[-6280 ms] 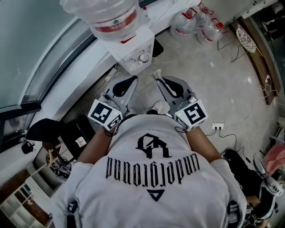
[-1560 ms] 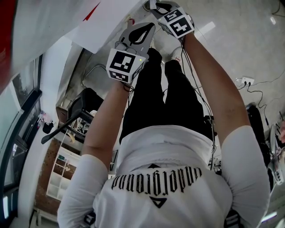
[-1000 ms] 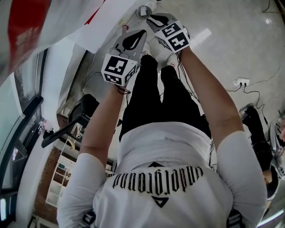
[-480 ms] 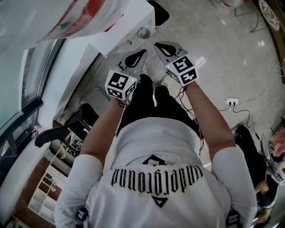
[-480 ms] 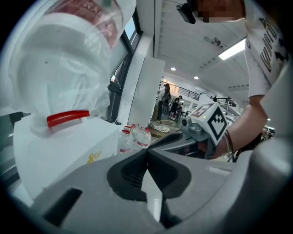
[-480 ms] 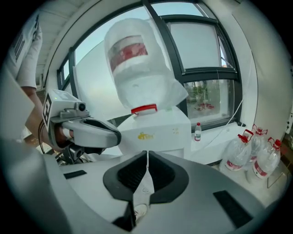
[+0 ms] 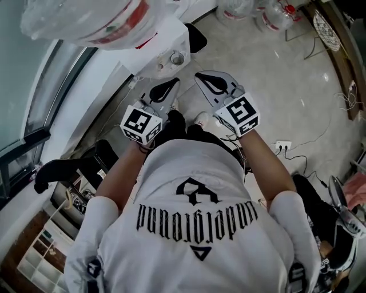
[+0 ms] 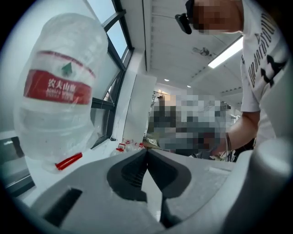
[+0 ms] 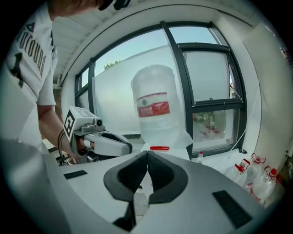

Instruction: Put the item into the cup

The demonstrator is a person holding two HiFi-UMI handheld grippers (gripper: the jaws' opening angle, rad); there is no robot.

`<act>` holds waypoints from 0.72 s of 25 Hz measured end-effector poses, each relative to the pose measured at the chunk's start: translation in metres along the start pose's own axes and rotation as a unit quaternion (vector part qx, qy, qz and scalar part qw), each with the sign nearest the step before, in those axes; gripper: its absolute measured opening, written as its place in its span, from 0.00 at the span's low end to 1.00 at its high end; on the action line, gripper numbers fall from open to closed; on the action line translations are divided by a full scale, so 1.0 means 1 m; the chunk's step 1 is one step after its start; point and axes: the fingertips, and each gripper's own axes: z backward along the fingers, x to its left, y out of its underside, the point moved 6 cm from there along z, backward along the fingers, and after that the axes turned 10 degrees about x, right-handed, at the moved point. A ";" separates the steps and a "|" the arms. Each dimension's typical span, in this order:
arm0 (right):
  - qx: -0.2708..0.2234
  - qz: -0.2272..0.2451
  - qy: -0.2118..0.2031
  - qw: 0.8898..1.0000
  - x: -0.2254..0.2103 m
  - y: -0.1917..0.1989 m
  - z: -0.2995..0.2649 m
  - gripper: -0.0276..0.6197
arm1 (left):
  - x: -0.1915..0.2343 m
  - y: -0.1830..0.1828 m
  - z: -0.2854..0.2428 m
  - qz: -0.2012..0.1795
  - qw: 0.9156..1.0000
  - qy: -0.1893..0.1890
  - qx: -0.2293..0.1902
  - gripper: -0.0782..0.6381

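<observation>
Head view. I am looking down on the water bottle (image 7: 108, 23), which is standing inverted on a white dispenser (image 7: 166, 40). The cup (image 7: 176, 58) is sitting on the dispenser's ledge, just below the bottle. I cannot make out the item in any view. The left gripper (image 7: 171, 83) is pointing toward the bottle from just below the cup, apart from it. The right gripper (image 7: 199, 75) is pointing the same way from farther to the right of the bottle, near the cup without touching it. Spare bottles (image 7: 269, 17) are lying on the floor well to the right of the water bottle.

Left gripper view. The left gripper (image 8: 146, 151) is pressing its two jaws together at the tips, with nothing between them. The water bottle (image 8: 57, 100) is filling the left of the frame, wrapped in clear film. A red tap (image 8: 68, 161) is showing just under the bottle.

Right gripper view. The right gripper (image 9: 147, 153) is likewise keeping its jaws tip to tip, gripping nothing. The water bottle (image 9: 155, 103) is standing straight ahead, above the jaw tips, with the red tap (image 9: 159, 148) at its base. The left gripper (image 9: 126, 147) is hanging to the left of the bottle, below its label. The spare bottles (image 9: 256, 176) are grouped low to the bottle's right.
</observation>
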 end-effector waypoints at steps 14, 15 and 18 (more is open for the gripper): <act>-0.094 0.032 0.019 0.995 0.053 -0.051 0.140 0.07 | -0.080 -0.071 0.072 -0.005 0.996 0.002 -0.084 0.13; -0.099 0.031 0.020 0.994 0.053 -0.053 0.147 0.07 | -0.082 -0.073 0.076 -0.007 0.996 0.000 -0.088 0.13; -0.103 0.032 0.026 0.994 0.054 -0.053 0.163 0.07 | -0.089 -0.080 0.086 -0.003 0.996 -0.007 -0.092 0.13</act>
